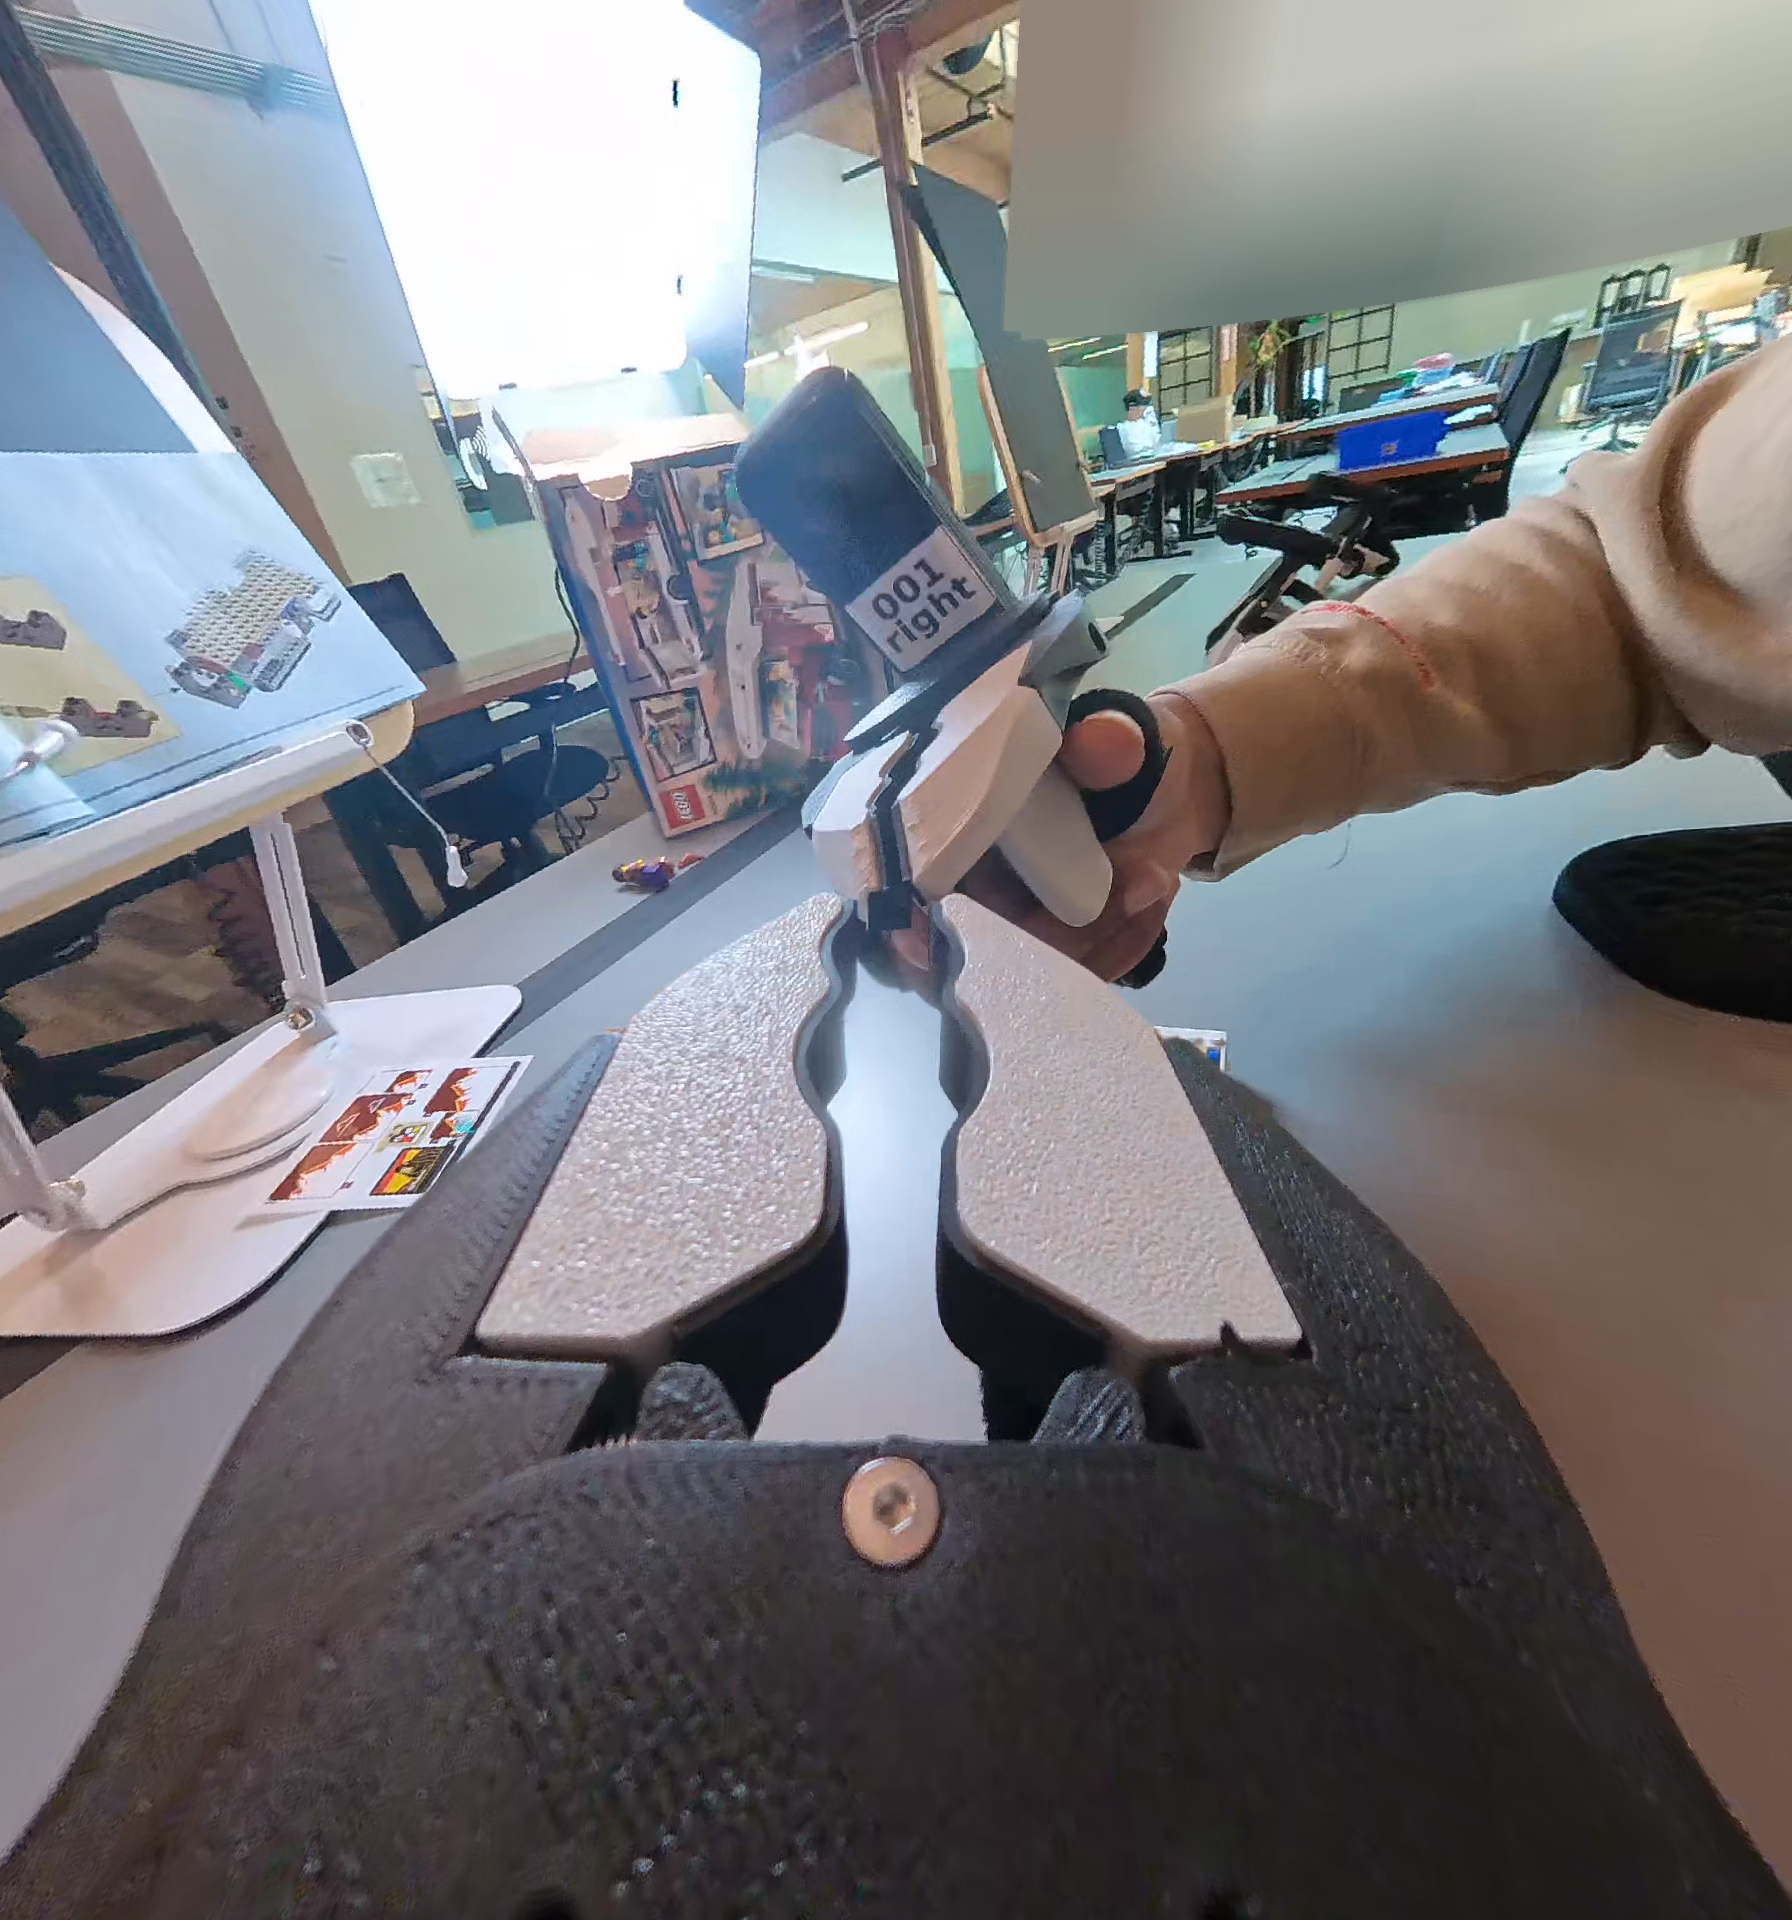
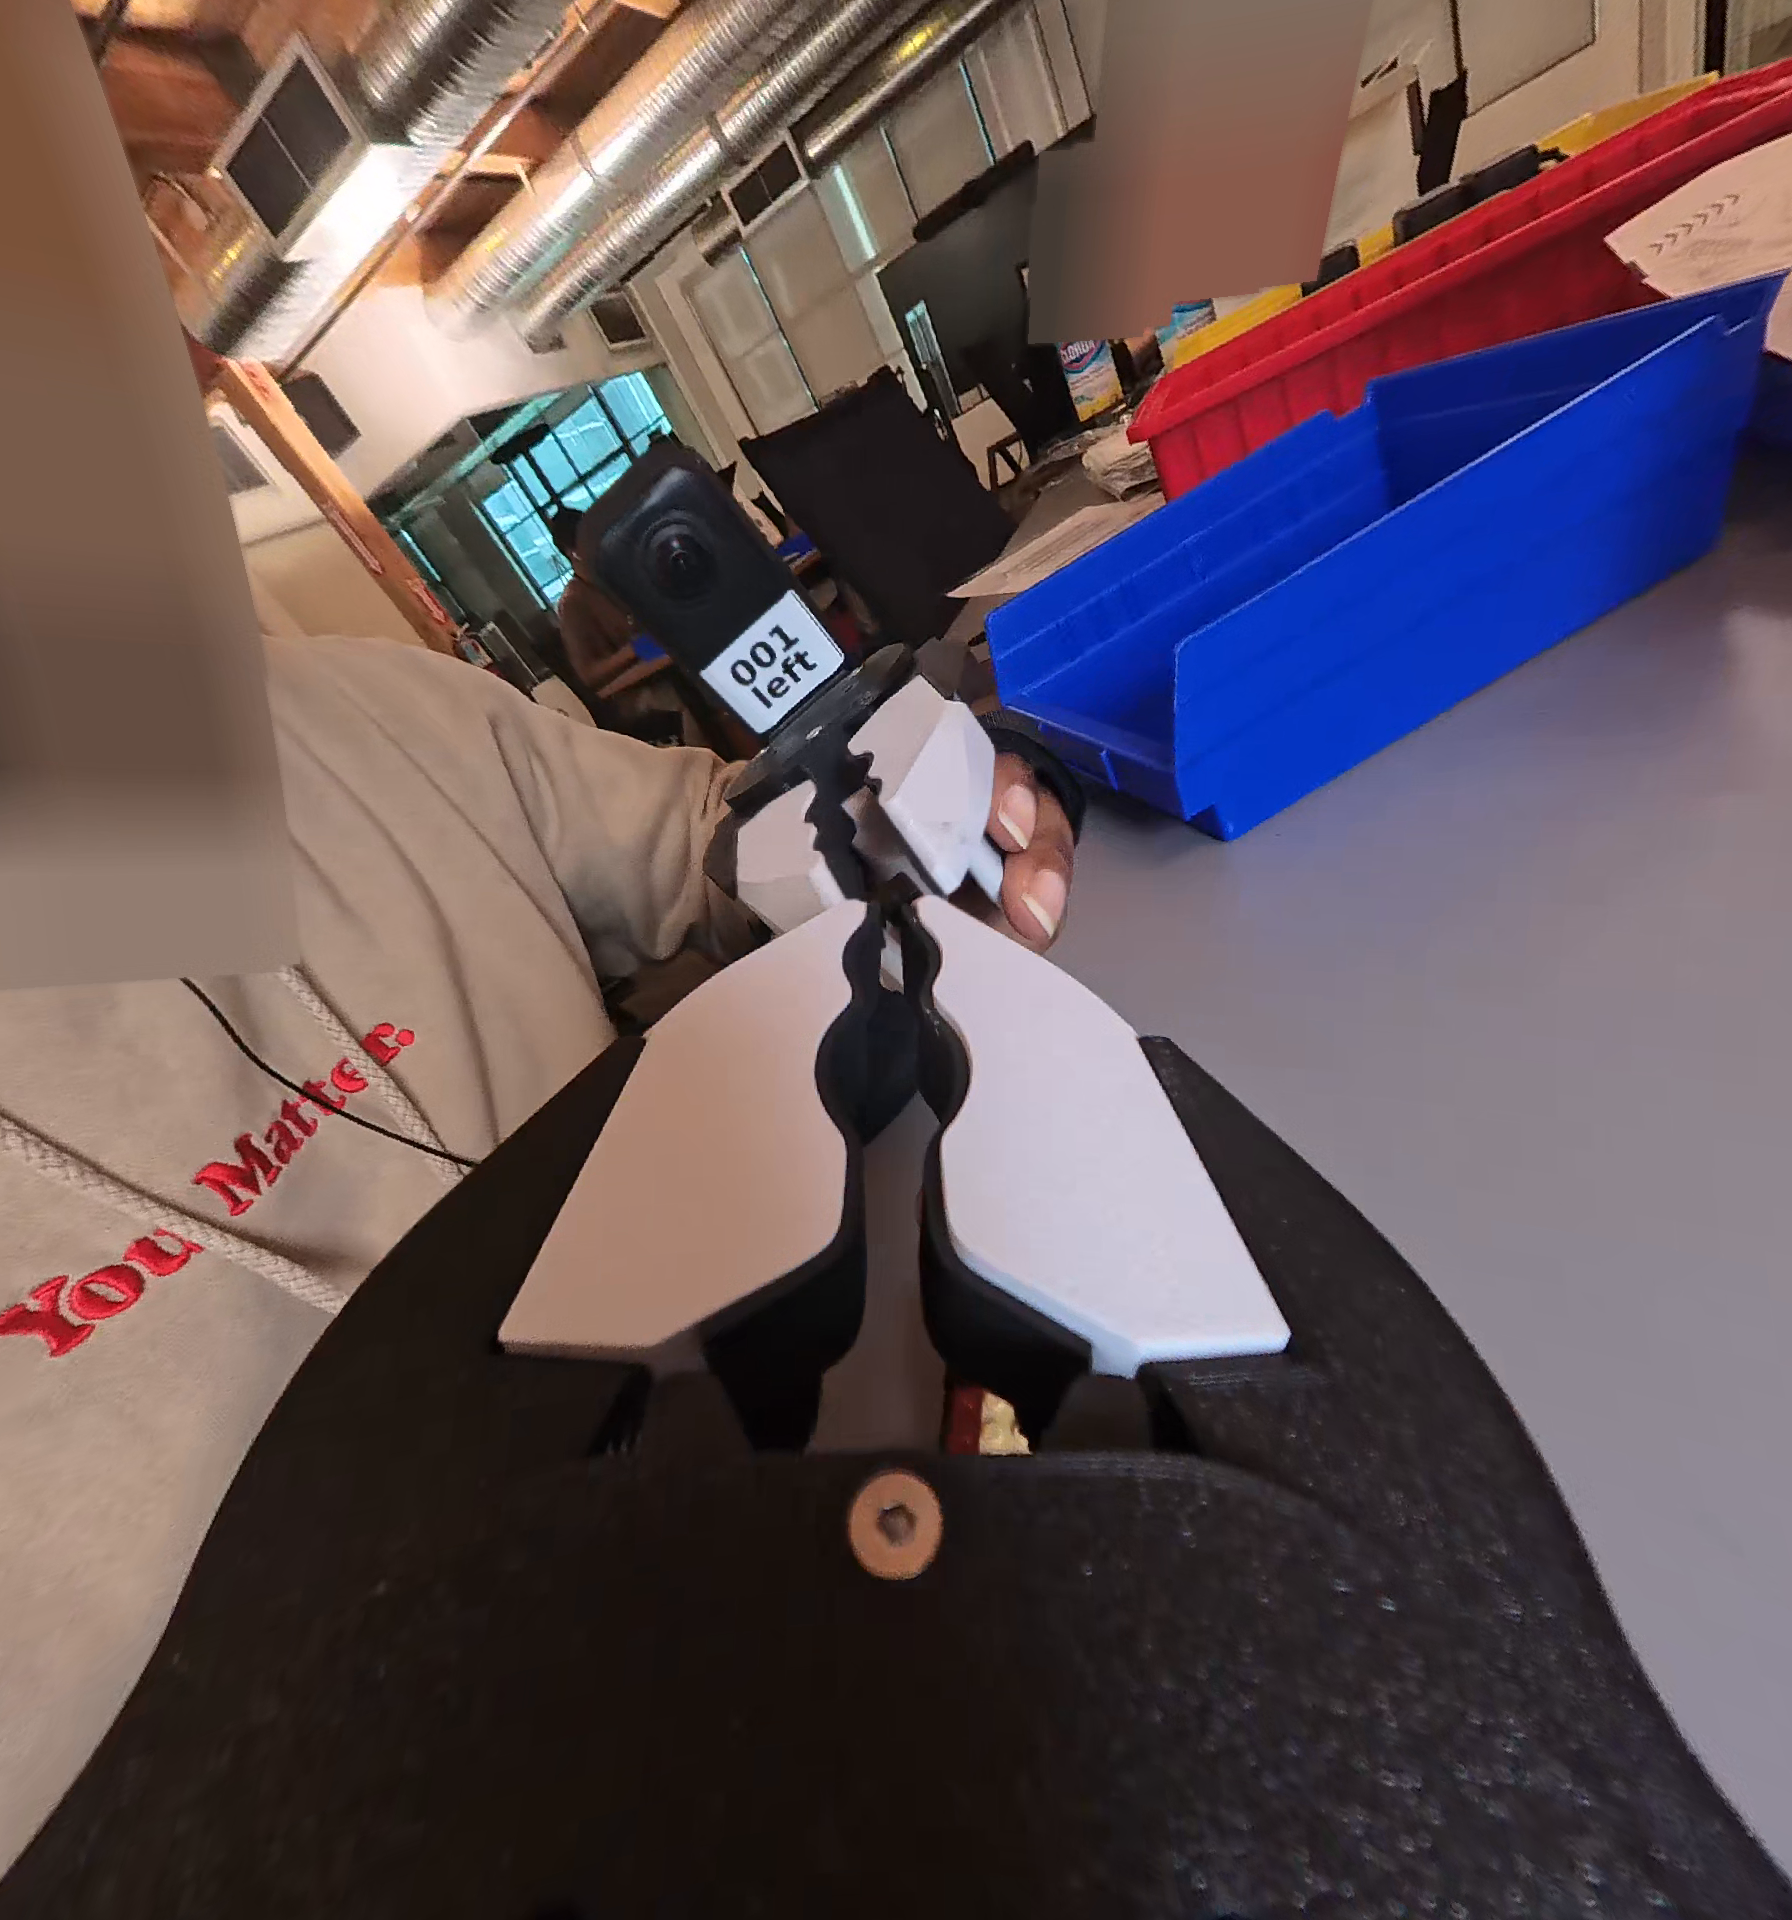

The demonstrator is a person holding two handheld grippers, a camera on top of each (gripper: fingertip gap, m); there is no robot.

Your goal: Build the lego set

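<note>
The two grippers meet tip to tip above a grey table (image 1: pixel 1443 1091). In the left wrist view my right gripper (image 1: pixel 879 888), held in a hand, is shut on a small black piece (image 1: pixel 889 911) that sticks out of its tips. My left gripper (image 1: pixel 892 920) is open. Its fingertips (image 1: pixel 832 925) stand on either side of that piece, with a gap showing. In the right wrist view my right gripper (image 2: pixel 890 916) has its tips nearly together, right in front of the left gripper (image 2: pixel 866 883). The piece itself is hard to make out there.
An instruction booklet on a white stand (image 1: pixel 144 935) and a sticker sheet (image 1: pixel 404 1132) lie to the left. A toy set box (image 1: pixel 705 644) and a small figure (image 1: pixel 643 871) are farther back. A blue bin (image 2: pixel 1391 582) and a red bin (image 2: pixel 1443 343) stand to the right. Only a small space, under 4 cm, lies between the two pairs of fingers.
</note>
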